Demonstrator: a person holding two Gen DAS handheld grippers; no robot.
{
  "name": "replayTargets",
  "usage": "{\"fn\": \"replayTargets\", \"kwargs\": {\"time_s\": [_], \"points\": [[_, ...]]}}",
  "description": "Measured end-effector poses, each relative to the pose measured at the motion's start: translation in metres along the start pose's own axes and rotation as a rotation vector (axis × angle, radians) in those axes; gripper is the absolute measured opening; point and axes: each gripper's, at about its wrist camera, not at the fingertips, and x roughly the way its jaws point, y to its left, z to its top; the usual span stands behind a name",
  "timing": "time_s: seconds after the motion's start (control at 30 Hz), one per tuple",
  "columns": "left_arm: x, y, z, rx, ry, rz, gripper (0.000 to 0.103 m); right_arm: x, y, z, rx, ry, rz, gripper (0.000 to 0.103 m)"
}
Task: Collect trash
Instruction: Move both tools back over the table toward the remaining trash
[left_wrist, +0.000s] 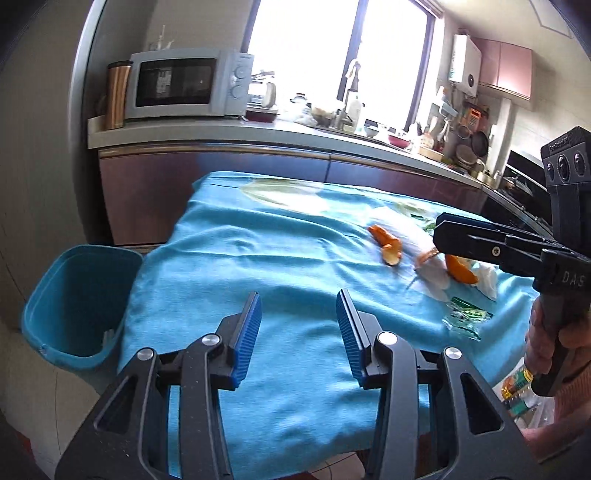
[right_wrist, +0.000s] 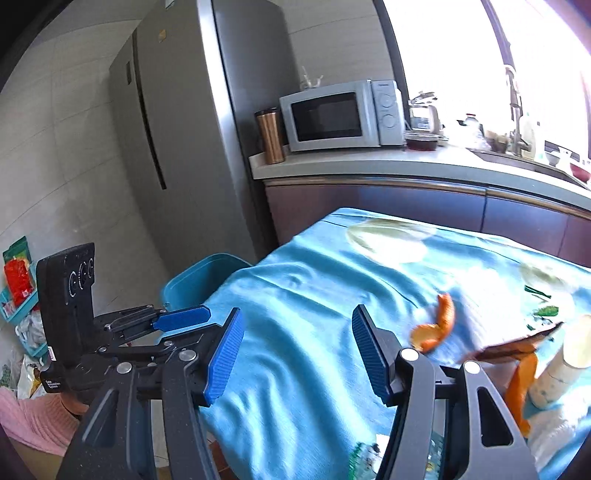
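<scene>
From my left wrist camera, the left gripper (left_wrist: 299, 332) hangs over the bench (left_wrist: 258, 258), its ribbed blue fingers (left_wrist: 248, 339) spread wide and holding nothing. The bench wears a soft, wrinkled turquoise cloth, bare across the middle. At 2 o'clock lie a curled orange peel (left_wrist: 388, 245), a second peel wedge (left_wrist: 460, 271) on crumpled white tissue (left_wrist: 485, 278), and a shiny green wrapper (left_wrist: 463, 317). The right gripper (left_wrist: 439, 232) reaches in from 3 o'clock above that trash; from this side I cannot tell its gap. A smooth blue plastic bin (left_wrist: 70, 302) stands at 9 o'clock, touching the bench's left edge. From my right wrist camera, the right gripper (right_wrist: 297, 354) shows its fingers wide apart and empty, the curled orange peel (right_wrist: 436, 328) at 3 o'clock, and a pale paper cup (right_wrist: 569, 362) lying tilted at the right edge, which the left view lacks. The bin (right_wrist: 199, 280) sits at 10 o'clock by a tall steel fridge (right_wrist: 177, 122).
</scene>
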Motion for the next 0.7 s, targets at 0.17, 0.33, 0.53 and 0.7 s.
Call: {"fn": "replayTargets", "kwargs": {"time_s": [0.17,0.33,0.53,0.7], "points": [[0.015,-0.033,-0.004,0.039,0.044,-0.104,0.045,-0.023,-0.039,-0.021,0.092,0.000,-0.113,0.058],[0.031,-0.064,-0.005,0.070,0.089,-0.220,0.048,-0.047,-0.078,-0.037,0.171,-0.007,-0.219,0.058],[0.048,-0.100,-0.008,0.117,0.144,-0.317,0.053,-0.069,-0.115,-0.056,0.254,-0.021,-0.304,0.058],[0.065,-0.117,-0.012,0.125,0.195,-0.363,0.053,-0.079,-0.135,-0.070,0.303,-0.027,-0.352,0.058]]}}
